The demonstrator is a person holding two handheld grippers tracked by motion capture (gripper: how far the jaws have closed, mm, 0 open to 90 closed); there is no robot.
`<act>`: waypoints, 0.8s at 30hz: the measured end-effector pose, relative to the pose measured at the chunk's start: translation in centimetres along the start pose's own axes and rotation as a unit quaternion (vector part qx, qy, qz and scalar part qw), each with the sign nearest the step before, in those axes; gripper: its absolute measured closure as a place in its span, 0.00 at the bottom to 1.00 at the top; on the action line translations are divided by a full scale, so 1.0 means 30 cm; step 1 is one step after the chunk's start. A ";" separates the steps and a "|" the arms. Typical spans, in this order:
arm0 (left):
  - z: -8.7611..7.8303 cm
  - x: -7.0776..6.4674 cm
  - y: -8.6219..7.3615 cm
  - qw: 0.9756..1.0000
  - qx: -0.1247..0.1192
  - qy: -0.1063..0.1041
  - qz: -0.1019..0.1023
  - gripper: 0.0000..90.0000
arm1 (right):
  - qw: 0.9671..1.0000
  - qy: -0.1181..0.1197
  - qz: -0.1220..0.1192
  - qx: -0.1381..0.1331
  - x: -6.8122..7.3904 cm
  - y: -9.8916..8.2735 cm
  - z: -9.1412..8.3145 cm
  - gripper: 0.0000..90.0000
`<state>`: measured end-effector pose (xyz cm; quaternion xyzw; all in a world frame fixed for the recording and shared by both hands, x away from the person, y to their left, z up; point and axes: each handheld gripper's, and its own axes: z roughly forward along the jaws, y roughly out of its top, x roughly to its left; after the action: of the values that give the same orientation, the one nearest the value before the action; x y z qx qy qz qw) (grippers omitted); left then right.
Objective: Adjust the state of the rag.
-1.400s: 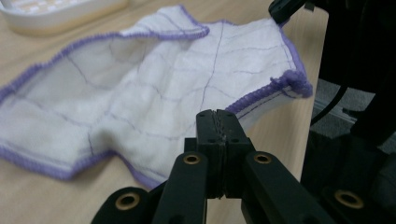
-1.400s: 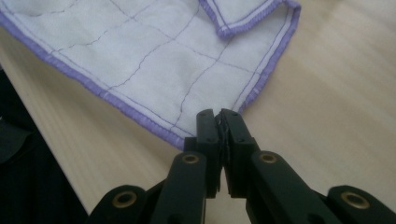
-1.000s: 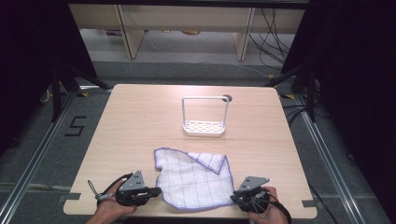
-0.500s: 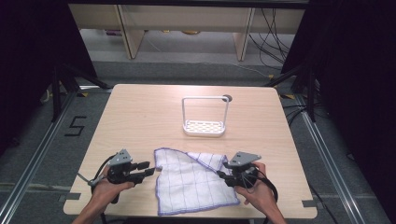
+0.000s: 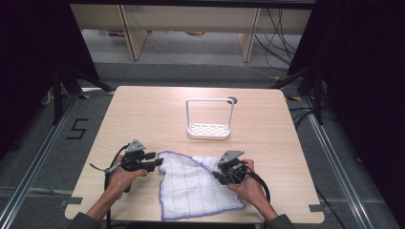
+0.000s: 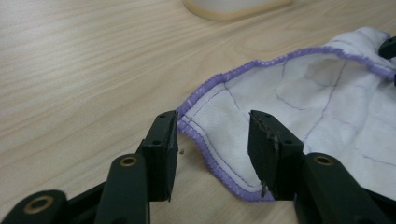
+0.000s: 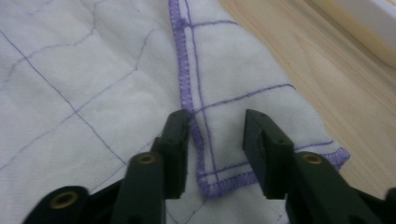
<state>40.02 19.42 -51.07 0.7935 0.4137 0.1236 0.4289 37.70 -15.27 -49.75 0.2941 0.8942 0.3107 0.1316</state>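
A white cloth (image 5: pixel 196 186) with a purple grid and purple hem lies flat on the near half of the wooden table (image 5: pixel 143 109). My left gripper (image 5: pixel 159 164) is at the cloth's far left corner. In the left gripper view its jaws (image 6: pixel 212 140) have just been opening and stand apart over the hemmed corner (image 6: pixel 219 121), not pressing it. My right gripper (image 5: pixel 218 175) is over the cloth's far right part. Its jaws (image 7: pixel 217 140) have just been closing and straddle a folded hemmed edge (image 7: pixel 187 88), with a gap on each side.
A white wire rack (image 5: pixel 209 121) with a perforated base stands at the middle of the table, beyond the cloth. Its base edge shows in the left gripper view (image 6: pixel 233 7) and the right gripper view (image 7: pixel 369 23). Dark floor and shelving surround the table.
Both hands have moved from the table's front edge up to the cloth's far corners. The cloth's near part now lies spread toward the front edge.
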 end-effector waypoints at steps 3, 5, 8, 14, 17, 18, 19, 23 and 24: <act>0.028 0.002 0.002 1.000 0.012 -0.002 0.019 0.64 | 1.000 -0.008 -0.019 -0.005 -0.014 0.001 0.007 0.89; 0.039 0.002 0.009 1.000 0.013 -0.009 0.024 0.73 | 1.000 -0.008 -0.023 -0.016 -0.019 0.006 -0.004 0.95; 0.057 -0.003 0.016 0.999 0.012 -0.014 0.031 0.90 | 0.999 -0.019 -0.016 -0.026 -0.031 0.023 -0.035 0.97; 0.088 -0.013 0.050 0.999 0.016 -0.009 0.050 0.96 | 0.998 -0.025 0.019 -0.047 -0.115 0.067 -0.076 0.97; 0.101 -0.008 0.059 0.999 0.006 -0.005 0.046 0.97 | 0.998 -0.023 0.034 -0.043 -0.149 0.076 -0.066 0.97; 0.099 -0.003 0.063 0.999 0.006 -0.002 0.049 0.97 | 0.998 -0.024 0.047 -0.045 -0.160 0.077 -0.064 0.97; 0.098 -0.002 0.066 0.999 0.003 -0.004 0.044 0.97 | 0.998 -0.023 0.045 -0.046 -0.168 0.079 -0.062 0.97; 0.090 0.007 0.094 0.999 -0.012 -0.003 0.044 0.97 | 0.997 -0.027 0.046 -0.049 -0.188 0.093 -0.074 0.97; 0.087 0.008 0.103 0.999 -0.021 0.000 0.044 0.97 | 0.997 -0.026 0.047 -0.051 -0.190 0.098 -0.078 0.97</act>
<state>43.30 17.19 -50.26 0.8020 0.3756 0.1505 0.4395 42.54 -17.98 -45.79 0.3367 0.8588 0.3540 0.1543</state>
